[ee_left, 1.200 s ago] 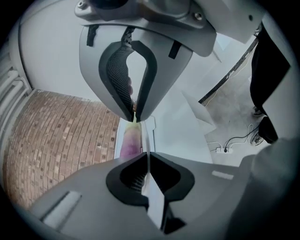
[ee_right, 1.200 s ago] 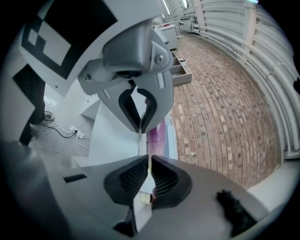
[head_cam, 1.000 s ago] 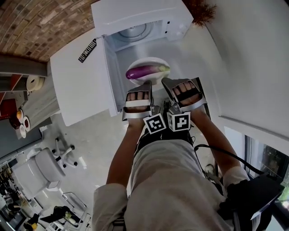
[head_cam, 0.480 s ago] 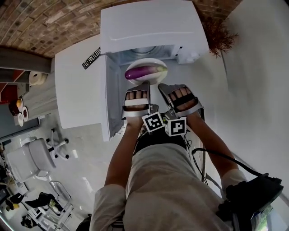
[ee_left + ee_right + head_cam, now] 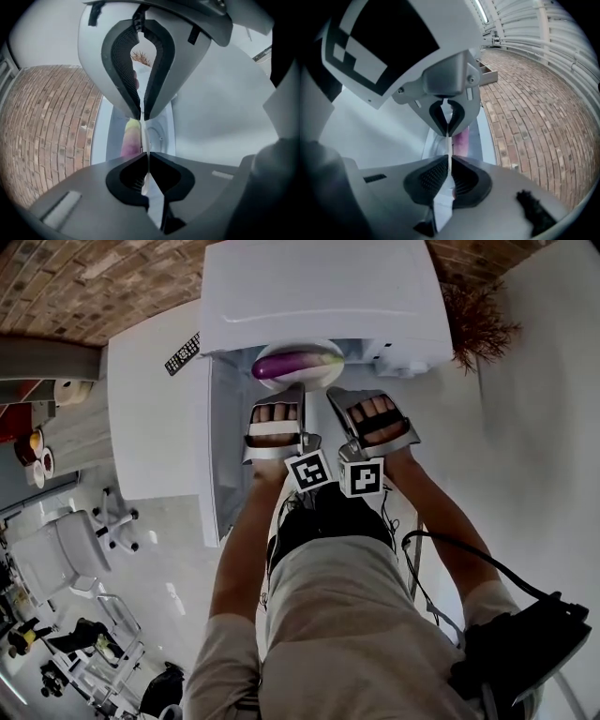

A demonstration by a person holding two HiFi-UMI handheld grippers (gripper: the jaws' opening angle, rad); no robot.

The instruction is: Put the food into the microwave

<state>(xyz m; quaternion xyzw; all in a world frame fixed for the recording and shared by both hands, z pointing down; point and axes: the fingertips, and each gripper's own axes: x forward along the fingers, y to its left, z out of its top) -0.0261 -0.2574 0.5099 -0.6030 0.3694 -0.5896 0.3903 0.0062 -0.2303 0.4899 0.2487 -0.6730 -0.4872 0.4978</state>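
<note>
A purple eggplant [image 5: 286,364] lies on a white plate [image 5: 302,378] at the mouth of the open white microwave [image 5: 319,287]. Both grippers hold the plate's near rim side by side. My left gripper [image 5: 292,390] is shut on the rim, my right gripper [image 5: 330,392] likewise. In the left gripper view the jaws [image 5: 147,161] pinch the thin plate edge [image 5: 145,140], with the eggplant [image 5: 130,138] beyond. In the right gripper view the jaws [image 5: 449,171] clamp the plate edge [image 5: 449,152], and the eggplant [image 5: 462,138] shows behind it. The plate's far half is hidden under the microwave's top.
The microwave door [image 5: 217,456] stands open to the left of my hands. A black remote [image 5: 182,353] lies on the white table [image 5: 150,427]. A dried plant [image 5: 483,329] stands right of the microwave. A brick wall [image 5: 84,287] runs behind.
Both grippers have carried the plate with the eggplant forward to the microwave. The plate has gone from in front of the opening to partly under the microwave's top.
</note>
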